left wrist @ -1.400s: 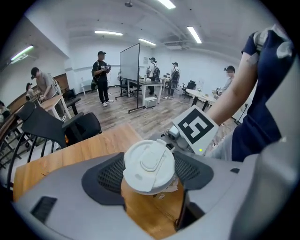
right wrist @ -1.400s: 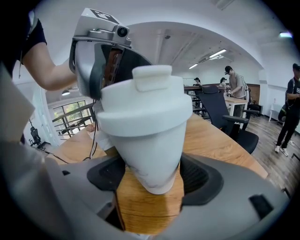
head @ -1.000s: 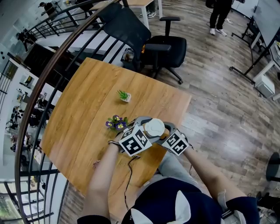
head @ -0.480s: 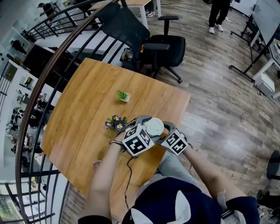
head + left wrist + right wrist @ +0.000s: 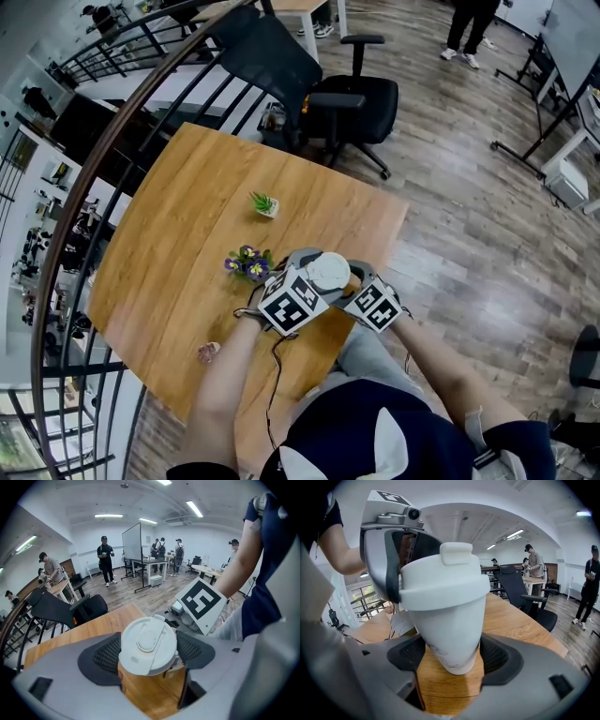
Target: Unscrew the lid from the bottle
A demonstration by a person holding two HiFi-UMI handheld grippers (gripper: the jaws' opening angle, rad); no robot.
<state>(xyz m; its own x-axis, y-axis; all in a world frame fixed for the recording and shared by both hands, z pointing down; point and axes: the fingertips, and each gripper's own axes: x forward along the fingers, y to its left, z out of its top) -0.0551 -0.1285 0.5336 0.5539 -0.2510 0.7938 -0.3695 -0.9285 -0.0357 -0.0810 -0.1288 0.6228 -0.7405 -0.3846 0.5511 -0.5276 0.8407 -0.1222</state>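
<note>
A white bottle (image 5: 451, 625) with a white flip-top lid (image 5: 149, 644) is held up over the wooden table (image 5: 178, 234), near its front right edge. My left gripper (image 5: 149, 652) is shut on the lid, one dark pad pressing each side of its rim. Lower down, my right gripper (image 5: 452, 657) is shut on the tapered body. In the head view the lid (image 5: 329, 273) shows from above between the left gripper (image 5: 305, 279) and the right gripper (image 5: 360, 285). The lid sits flush on the bottle.
A small pot of purple flowers (image 5: 248, 264) stands just left of the grippers, with a small green plant (image 5: 266, 204) farther back. A small pinkish object (image 5: 208, 352) lies near the table's front edge. A black office chair (image 5: 354, 96) stands behind the table and a curved railing (image 5: 84, 206) runs along the left.
The left gripper's marker cube has turned a little around the lid and back. The bottle and the right gripper have stayed in place.
</note>
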